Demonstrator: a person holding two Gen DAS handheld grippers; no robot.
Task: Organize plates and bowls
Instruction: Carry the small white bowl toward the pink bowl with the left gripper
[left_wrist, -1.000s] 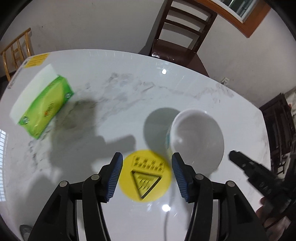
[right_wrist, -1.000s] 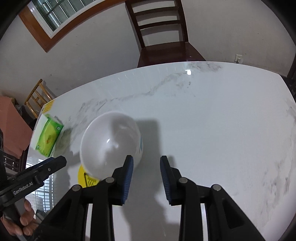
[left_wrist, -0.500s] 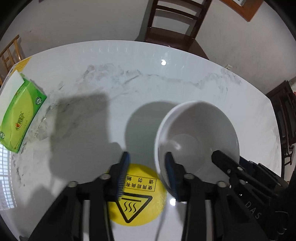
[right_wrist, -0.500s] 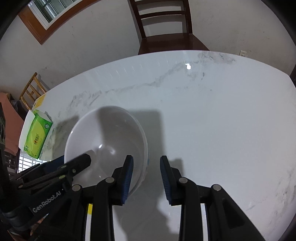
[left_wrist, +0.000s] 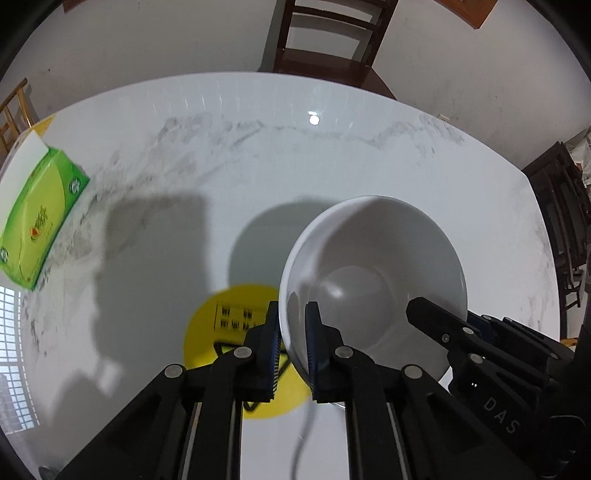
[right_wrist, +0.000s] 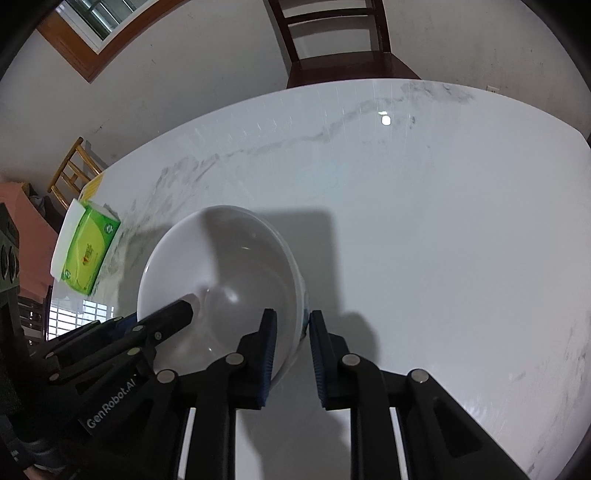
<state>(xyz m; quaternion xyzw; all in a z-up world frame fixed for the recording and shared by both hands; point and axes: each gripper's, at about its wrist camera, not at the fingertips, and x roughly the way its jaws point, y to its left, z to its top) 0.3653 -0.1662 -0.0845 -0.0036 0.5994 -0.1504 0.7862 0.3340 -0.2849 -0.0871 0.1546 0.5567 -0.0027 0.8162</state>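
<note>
1. Left gripper (left_wrist: 291, 345): fingers pinched on the near-left rim of the white bowl (left_wrist: 373, 280), one pad inside the wall, one outside. Right gripper (right_wrist: 289, 354): fingers straddle the bowl's right rim (right_wrist: 295, 295) with a visible gap on the outer side, so not clamped; cannot tell if the inner pad touches.
2. Bowl location: on the white marble table (right_wrist: 424, 221), just beyond the yellow hot-surface sticker (left_wrist: 229, 328), partly covering its right edge. Cannot tell if the base is lifted off the table.
3. Risk: thin rim grip on one side only. The glazed wall looks slippery, so the bowl could pivot or slide out of the left pads when raised.
4. Risk: both grippers work the same bowl. If the right one clamps or pulls at a different angle, the bowl could twist or tip.
5. Risk: a drop onto hard marble likely chips or cracks it.
6. Room: the tabletop beyond and right of the bowl is bare, with plenty of space to move.
7. Left of the bowl: green tissue box (left_wrist: 40, 218), well apart, near the table's left edge.
8. Far table edge is well beyond the bowl, with a dark wooden chair (right_wrist: 340, 48) behind it. Near edge is hidden under the grippers.
</note>
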